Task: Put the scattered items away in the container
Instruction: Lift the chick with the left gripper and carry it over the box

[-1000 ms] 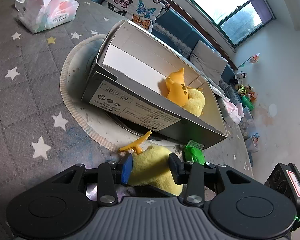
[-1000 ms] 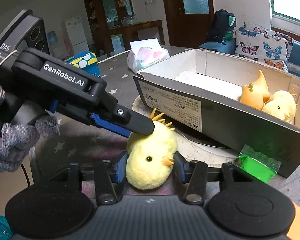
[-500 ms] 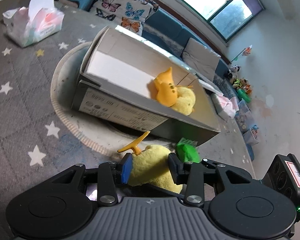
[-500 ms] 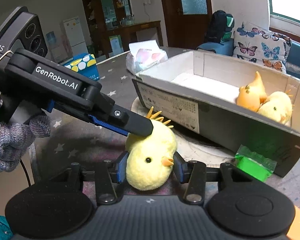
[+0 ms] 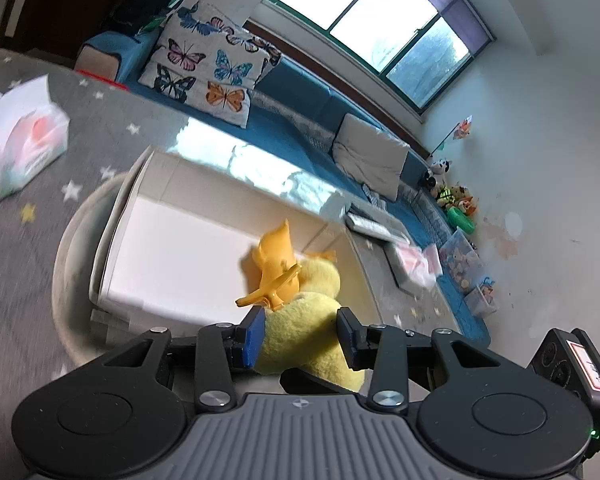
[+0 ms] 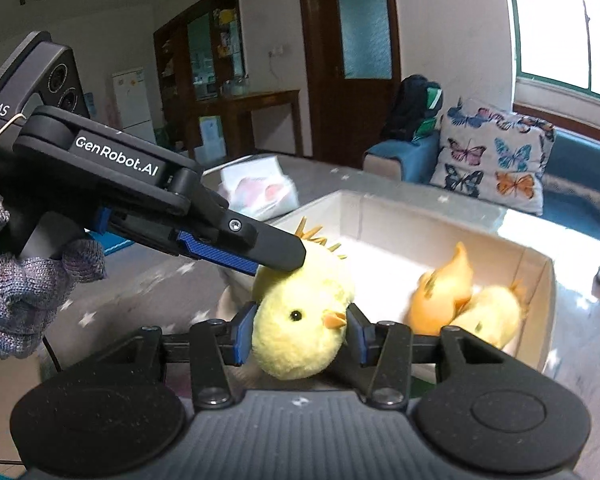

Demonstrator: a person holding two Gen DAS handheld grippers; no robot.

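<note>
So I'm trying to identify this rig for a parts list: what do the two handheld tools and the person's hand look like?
Both tools are matte black with ribbed grey bodies, round black discs either side and blue finger pads. The left tool carries white "GenRobot.AI" lettering, a "DAS" camera block and a rubber band. The right tool looks alike, and its camera block bears a red-edged label. The hand wears a grey-purple knitted glove.

I'm working in a home living room. A long blue sofa (image 5: 300, 100) under a wide window (image 5: 380, 28) carries white butterfly-print cushions (image 5: 204, 68). A dark wooden door (image 6: 348, 60), a wooden cabinet with glass fronts (image 6: 204, 60) and a white fridge (image 6: 134, 100) stand behind. Small toys (image 5: 456, 200) pile in the corner beside the grey star-patterned tablecloth (image 5: 112, 128).
</note>
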